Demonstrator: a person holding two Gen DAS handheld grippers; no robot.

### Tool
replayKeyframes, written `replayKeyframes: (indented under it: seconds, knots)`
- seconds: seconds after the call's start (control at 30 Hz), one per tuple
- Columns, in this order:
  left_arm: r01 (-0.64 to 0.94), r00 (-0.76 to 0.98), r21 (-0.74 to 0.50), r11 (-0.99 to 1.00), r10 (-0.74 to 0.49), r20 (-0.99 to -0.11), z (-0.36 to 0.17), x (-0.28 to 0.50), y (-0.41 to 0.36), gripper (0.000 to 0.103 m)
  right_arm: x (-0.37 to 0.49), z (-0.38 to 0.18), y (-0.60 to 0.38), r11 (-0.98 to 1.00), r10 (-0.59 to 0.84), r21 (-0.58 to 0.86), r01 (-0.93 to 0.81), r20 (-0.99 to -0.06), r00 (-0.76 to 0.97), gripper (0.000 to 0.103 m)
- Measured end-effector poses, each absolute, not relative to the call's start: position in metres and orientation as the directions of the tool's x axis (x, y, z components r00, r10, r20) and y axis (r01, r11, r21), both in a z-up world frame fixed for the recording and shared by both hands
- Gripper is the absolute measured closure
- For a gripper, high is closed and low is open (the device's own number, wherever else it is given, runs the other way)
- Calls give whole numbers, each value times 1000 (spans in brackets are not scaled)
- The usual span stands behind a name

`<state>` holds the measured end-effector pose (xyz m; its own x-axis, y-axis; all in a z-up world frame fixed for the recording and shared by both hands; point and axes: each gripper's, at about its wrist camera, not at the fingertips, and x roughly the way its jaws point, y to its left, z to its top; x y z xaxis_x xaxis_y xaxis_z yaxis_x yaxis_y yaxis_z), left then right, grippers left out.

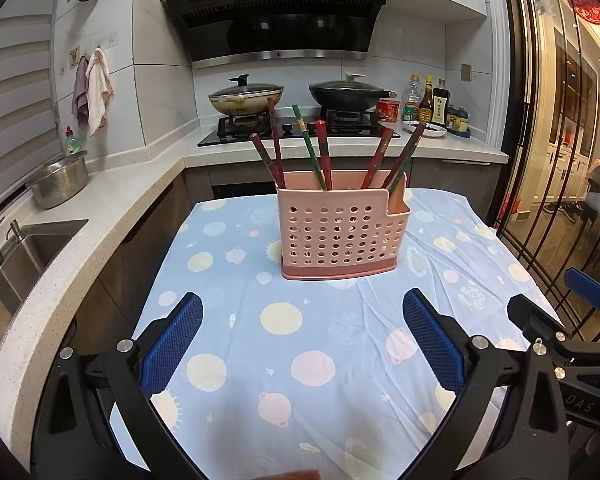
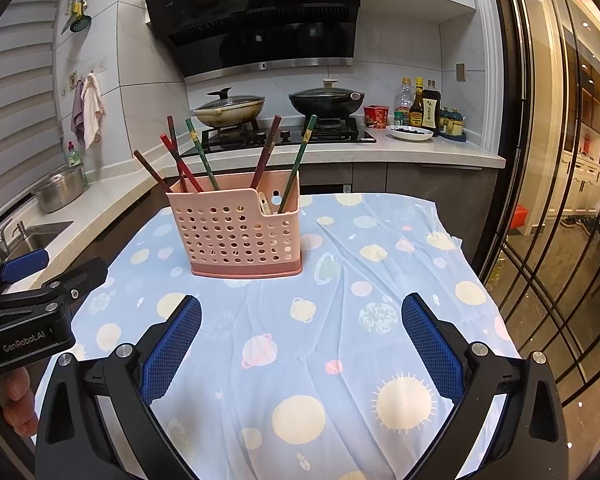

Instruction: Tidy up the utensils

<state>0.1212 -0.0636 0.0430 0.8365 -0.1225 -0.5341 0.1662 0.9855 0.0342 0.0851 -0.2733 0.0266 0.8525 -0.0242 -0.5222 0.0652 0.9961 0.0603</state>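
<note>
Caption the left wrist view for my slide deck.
Open left gripper faces a pink utensil holder of chopsticks on a patterned tablecloth.

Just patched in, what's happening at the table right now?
A person holds two grippers over a table with a planet-print cloth. Both the left gripper and the right gripper are open and empty, set back from a pink perforated holder. Six chopsticks stand in the holder, leaning in various directions. Nothing lies loose on the cloth, and neither gripper touches the holder.
</note>
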Motion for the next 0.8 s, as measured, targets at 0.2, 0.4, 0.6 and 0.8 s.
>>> replayKeyframes:
  seconds: [0.2, 0.4, 0.6, 0.8]
  knots:
    - [157, 838, 41, 987, -111, -534, 41, 121, -63, 7, 85, 25, -273, 996, -22, 58, 62, -527, 849, 6]
    - [147, 836, 41, 988, -102, -539, 40, 122, -58, 7, 85, 24, -274, 996, -22, 58, 63, -531, 847, 6]
    - [137, 833, 42, 990, -93, -546, 37, 125, -55, 7, 86, 23, -273, 996, -25, 55, 65, -534, 845, 6]
    - [120, 832, 40, 992, -78, -549, 36, 127, -48, 7, 86, 21, -276, 996, -35, 53, 75, -534, 845, 6]
